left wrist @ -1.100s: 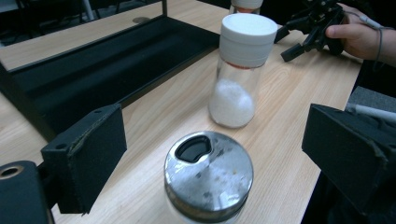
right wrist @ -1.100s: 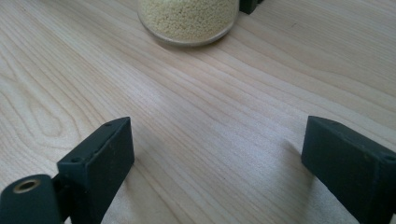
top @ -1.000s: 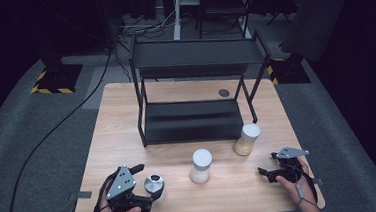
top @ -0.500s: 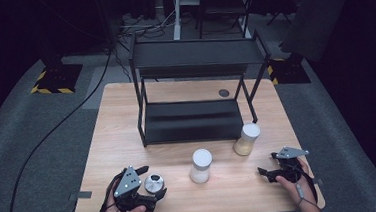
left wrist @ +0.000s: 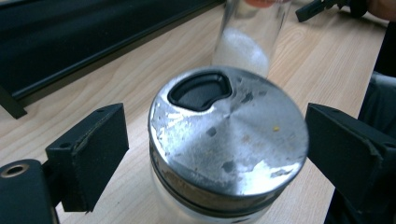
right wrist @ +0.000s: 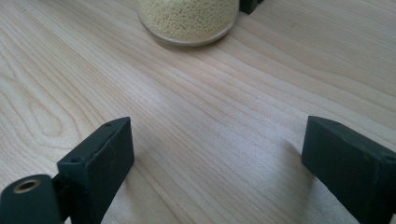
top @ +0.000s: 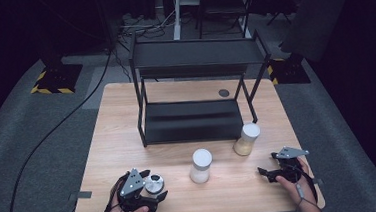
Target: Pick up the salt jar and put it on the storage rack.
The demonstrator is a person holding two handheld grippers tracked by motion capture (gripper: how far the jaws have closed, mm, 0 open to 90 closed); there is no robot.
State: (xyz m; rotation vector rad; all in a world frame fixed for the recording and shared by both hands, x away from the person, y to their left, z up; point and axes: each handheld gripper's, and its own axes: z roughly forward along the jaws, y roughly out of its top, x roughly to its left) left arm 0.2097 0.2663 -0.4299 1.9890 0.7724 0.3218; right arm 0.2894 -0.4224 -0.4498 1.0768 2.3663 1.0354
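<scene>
- The left gripper (top: pixel 151 188) is sitting at the near left corner of the wooden table (top: pixel 118 136), with the person's hand under it at the table's front edge.
- Its jaws are standing wide apart, one on each side of a short glass shaker jar with a metal lid (left wrist: pixel 229 140); in the left gripper view a clear gap is showing between each black pad and the jar, so nothing is being gripped.
- The shaker jar is standing upright on the table between those jaws; its scuffed silver lid has a dark pouring opening near the rim, facing away from the camera.
- In the high view the same jar (top: pixel 154 183) is showing just beside the gripper's grey plate.
- A jar of white powder (top: pixel 200 165) with a white cap is standing near the middle front of the table, well apart from the shaker jar; it is appearing blurred behind the lid in the left gripper view (left wrist: pixel 247 37).
- A jar of yellow grains (top: pixel 246 139) is standing to the right, near the front right leg of the black two-tier rack (top: pixel 191 115).
- The right gripper (top: pixel 273 174) is resting at the near right of the table, jaws wide open over bare wood, pointing toward the yellow-grain jar (right wrist: pixel 189 18), apart from it.
</scene>
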